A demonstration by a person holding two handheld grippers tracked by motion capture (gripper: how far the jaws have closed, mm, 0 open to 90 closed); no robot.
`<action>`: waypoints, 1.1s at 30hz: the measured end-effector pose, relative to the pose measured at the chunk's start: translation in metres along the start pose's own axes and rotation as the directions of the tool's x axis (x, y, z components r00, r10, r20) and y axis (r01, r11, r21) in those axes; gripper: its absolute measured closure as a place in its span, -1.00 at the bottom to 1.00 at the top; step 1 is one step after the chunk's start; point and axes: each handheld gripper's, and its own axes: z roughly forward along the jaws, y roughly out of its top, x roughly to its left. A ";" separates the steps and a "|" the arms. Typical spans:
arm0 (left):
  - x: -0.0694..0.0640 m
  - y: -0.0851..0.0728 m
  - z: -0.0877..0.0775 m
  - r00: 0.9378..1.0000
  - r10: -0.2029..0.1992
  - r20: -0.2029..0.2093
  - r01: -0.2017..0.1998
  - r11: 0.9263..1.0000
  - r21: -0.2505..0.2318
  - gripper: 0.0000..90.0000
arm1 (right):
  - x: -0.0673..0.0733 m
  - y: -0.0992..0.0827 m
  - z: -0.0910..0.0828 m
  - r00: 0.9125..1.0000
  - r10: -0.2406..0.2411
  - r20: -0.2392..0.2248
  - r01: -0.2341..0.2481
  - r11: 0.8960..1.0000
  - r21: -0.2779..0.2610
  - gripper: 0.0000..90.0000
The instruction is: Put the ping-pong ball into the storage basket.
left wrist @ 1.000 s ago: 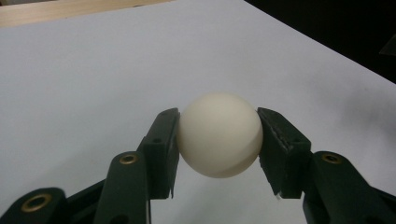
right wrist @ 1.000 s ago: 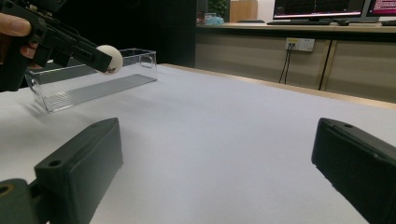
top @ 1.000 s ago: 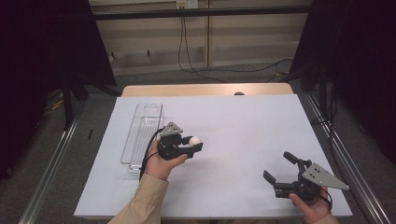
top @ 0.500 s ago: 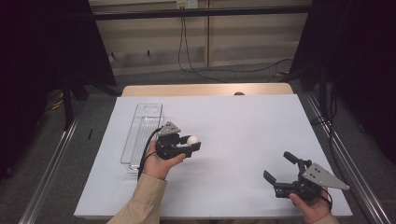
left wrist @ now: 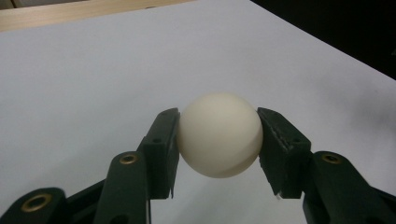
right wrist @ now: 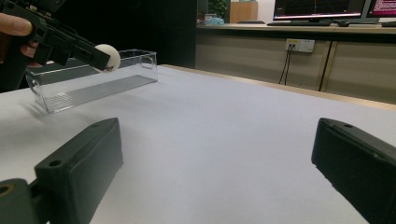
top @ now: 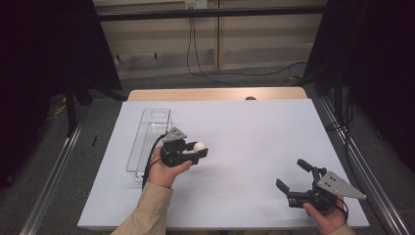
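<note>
High view first: nothing has shifted over the last second. The left gripper [top: 195, 152] sat at the same spot beside the tray [top: 148, 142] a moment ago, ball [top: 199, 146] already in its jaws, and the right gripper [top: 293, 178] has not moved from the near right corner of the table [top: 254, 122]. To my eye that stillness means the pick-up is done and the carry has not begun; the tray looks the likely goal, and it has nothing in it yet.

Left gripper view shows the ball [left wrist: 219, 134] clamped squarely between the two pads, one on each flank, lifted off the white surface. It sits out at the tips, not deep in the claw.

Right gripper view has its own jaws spread wide with nothing between them, and the ball [right wrist: 108, 57] well apart, held up in front of the tray [right wrist: 88, 86].
</note>
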 end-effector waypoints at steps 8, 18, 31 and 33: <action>0.003 -0.001 -0.002 1.000 -0.001 -0.011 0.001 1.000 0.001 0.14 | 0.000 0.000 0.000 1.000 0.000 -0.001 0.000 1.000 -0.001 -0.96; 0.007 -0.002 -0.005 1.000 -0.002 -0.017 0.002 1.000 0.004 0.14 | 0.000 0.000 0.001 1.000 -0.003 -0.002 0.003 1.000 -0.001 -0.96; 0.009 -0.003 -0.007 1.000 -0.005 -0.029 0.005 1.000 0.005 0.14 | -0.002 0.000 0.000 1.000 -0.008 0.004 0.008 1.000 0.007 -0.96; 0.009 -0.003 -0.007 0.999 -0.013 -0.030 0.013 1.000 0.002 0.14 | -0.002 0.000 0.000 1.000 -0.009 0.006 0.009 1.000 0.008 -0.96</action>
